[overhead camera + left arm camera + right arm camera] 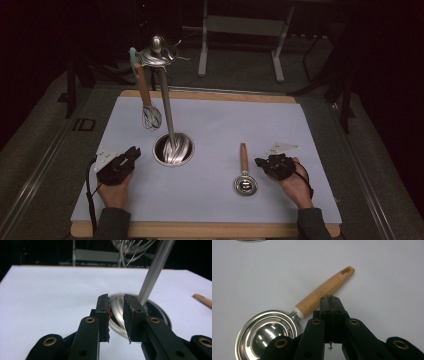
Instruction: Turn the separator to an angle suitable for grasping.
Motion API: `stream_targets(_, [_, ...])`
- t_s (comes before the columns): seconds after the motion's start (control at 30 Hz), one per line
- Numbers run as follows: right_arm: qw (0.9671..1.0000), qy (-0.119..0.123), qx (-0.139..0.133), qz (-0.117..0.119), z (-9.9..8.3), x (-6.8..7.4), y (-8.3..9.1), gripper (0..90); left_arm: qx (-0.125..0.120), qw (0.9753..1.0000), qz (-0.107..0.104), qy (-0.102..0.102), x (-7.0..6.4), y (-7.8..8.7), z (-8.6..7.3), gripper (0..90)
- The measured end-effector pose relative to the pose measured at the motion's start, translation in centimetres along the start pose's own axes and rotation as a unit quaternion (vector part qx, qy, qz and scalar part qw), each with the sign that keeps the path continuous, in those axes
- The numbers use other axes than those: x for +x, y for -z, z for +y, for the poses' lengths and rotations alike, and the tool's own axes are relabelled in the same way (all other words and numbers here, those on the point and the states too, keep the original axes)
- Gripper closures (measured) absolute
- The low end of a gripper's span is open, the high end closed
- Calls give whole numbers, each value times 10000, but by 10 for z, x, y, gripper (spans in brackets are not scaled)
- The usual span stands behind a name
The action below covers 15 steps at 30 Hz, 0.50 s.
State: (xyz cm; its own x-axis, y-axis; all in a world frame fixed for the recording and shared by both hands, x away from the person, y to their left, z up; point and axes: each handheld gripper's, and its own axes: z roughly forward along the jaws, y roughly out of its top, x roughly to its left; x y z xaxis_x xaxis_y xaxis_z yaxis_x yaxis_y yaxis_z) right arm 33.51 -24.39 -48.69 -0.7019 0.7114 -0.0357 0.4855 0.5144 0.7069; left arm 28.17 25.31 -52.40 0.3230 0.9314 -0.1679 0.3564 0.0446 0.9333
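Measuring spoon (287, 325), wooden-handled, lies just beside the closed right tongs (332, 302), while the left tongs (116, 315) gape slightly, empty, before the steel stand's base (150, 315) on a white worktop (225, 130) in a dark room, the high view adding a whisk (147, 105) hanging above.

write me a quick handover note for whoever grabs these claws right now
Left claw: open, empty, resting on the white mat just left of the steel stand's base.
Right claw: shut, empty, just right of the wooden-handled ladle, which lies flat on the mat.
Whisk hangs from the stand's top hooks.
Done: whisk hung.
Left, probably: grip the ladle's handle and hang it too.
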Motion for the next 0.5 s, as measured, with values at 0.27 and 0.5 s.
stream_targets(0.27, [9996,90,188,-166,-2,2,-5,897,186,9998,50,79,1,-7,-11,746])
stream_targets(0.5, [9996,9,222,-174,0,0,-10,897,284,9996,63,-63,-2,-11,-13,736])
